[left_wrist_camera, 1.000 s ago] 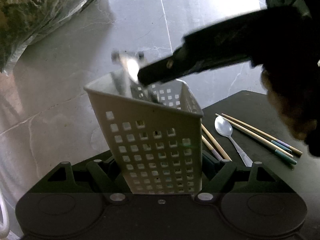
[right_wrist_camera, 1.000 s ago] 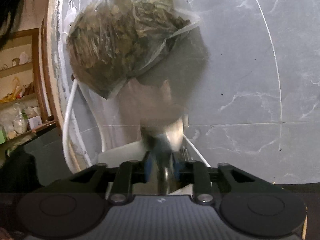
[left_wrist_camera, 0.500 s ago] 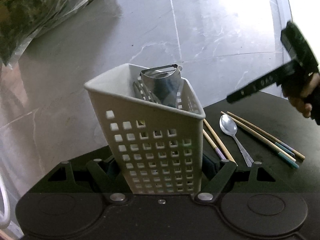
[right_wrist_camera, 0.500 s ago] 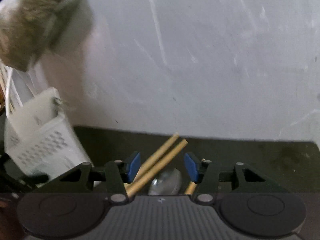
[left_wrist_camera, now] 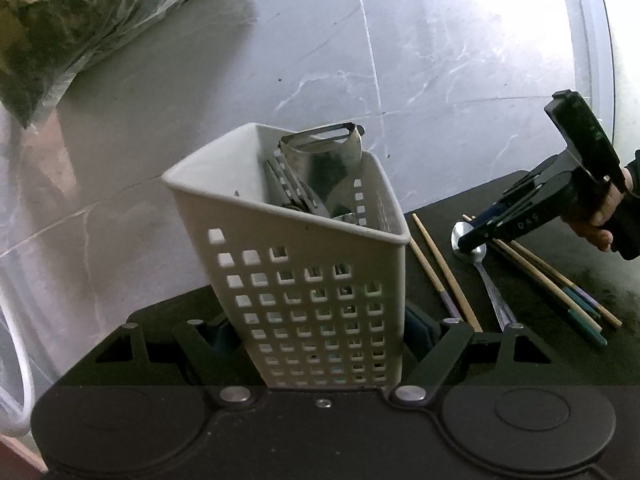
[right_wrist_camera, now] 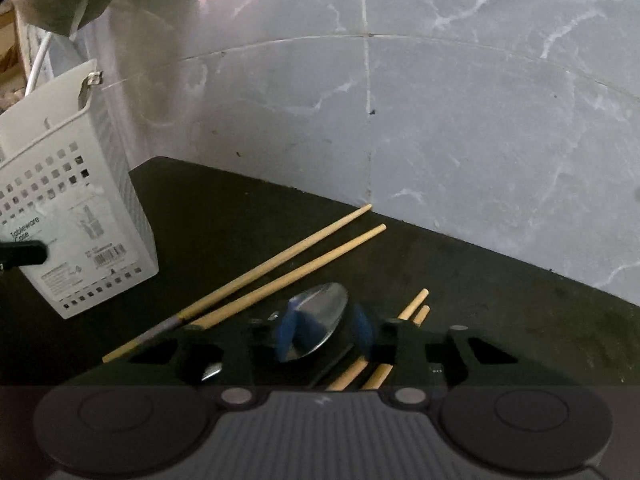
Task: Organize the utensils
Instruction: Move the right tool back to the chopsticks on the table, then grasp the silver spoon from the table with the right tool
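Note:
My left gripper [left_wrist_camera: 318, 332] is shut on the white perforated utensil holder [left_wrist_camera: 312, 276] and holds it upright on the black mat [left_wrist_camera: 540, 328]. A metal peeler [left_wrist_camera: 324, 160] and other utensils stand inside it. My right gripper [right_wrist_camera: 322, 334] is open, low over the bowl of a metal spoon [right_wrist_camera: 320, 314], which lies between its blue pads [right_wrist_camera: 286, 334]. The spoon [left_wrist_camera: 486, 276] lies on the mat among wooden chopsticks [left_wrist_camera: 440, 268]. The holder also shows at the left of the right wrist view [right_wrist_camera: 76, 208].
Two chopsticks [right_wrist_camera: 280, 268] lie left of the spoon and two more [right_wrist_camera: 412, 308] to its right. A plastic bag of dried leaves [left_wrist_camera: 72, 20] lies on the grey marble floor [left_wrist_camera: 400, 60] beyond the mat. A white cable [left_wrist_camera: 16, 380] runs at the left.
My right gripper left the peeler in the holder, swung away to the right and came down open over the spoon. The left gripper kept hold of the holder.

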`<move>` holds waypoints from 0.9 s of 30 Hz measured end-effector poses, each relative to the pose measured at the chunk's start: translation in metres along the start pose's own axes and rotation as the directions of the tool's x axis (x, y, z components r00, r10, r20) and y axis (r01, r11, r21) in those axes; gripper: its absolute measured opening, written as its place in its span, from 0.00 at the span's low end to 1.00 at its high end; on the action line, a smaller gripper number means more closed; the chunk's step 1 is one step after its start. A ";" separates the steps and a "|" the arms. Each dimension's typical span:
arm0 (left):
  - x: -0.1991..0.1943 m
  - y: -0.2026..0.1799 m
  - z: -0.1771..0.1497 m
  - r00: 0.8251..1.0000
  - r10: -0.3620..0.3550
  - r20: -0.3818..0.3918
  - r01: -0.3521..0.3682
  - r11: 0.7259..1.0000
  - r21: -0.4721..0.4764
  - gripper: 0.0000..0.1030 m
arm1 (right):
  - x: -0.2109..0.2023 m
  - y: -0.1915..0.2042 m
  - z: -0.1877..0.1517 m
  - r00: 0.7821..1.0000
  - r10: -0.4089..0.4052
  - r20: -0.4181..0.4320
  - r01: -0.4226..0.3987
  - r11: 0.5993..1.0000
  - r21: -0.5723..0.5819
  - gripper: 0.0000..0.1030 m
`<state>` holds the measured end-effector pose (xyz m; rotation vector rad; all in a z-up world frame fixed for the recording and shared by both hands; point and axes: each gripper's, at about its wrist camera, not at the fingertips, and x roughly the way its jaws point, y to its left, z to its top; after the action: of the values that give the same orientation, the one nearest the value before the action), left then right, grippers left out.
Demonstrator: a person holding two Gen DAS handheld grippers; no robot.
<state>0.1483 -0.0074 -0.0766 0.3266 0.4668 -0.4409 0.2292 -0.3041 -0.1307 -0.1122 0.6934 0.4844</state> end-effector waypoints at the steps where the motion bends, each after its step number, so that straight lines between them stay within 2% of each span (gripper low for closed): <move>1: 0.000 -0.001 0.001 1.000 0.004 -0.003 -0.004 1.000 -0.002 0.79 | 0.000 0.000 0.000 1.000 -0.003 0.006 0.003 1.000 0.000 0.22; 8: 0.004 -0.009 0.006 0.999 0.026 -0.019 -0.026 1.000 0.005 0.80 | -0.002 0.003 0.002 0.997 -0.029 0.068 0.028 1.000 0.005 0.09; 19: 0.007 -0.012 0.006 0.999 0.041 -0.021 -0.041 0.999 0.001 0.80 | -0.011 0.000 0.001 0.993 -0.041 0.111 0.035 0.998 0.057 0.03; 27: 0.006 -0.010 0.004 0.999 0.033 -0.015 -0.033 0.999 0.000 0.80 | -0.036 0.004 0.004 0.981 -0.063 0.181 0.042 0.992 0.117 0.01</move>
<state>0.1497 -0.0197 -0.0786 0.3368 0.4758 -0.4064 0.2056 -0.3137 -0.1040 0.0203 0.5328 0.3984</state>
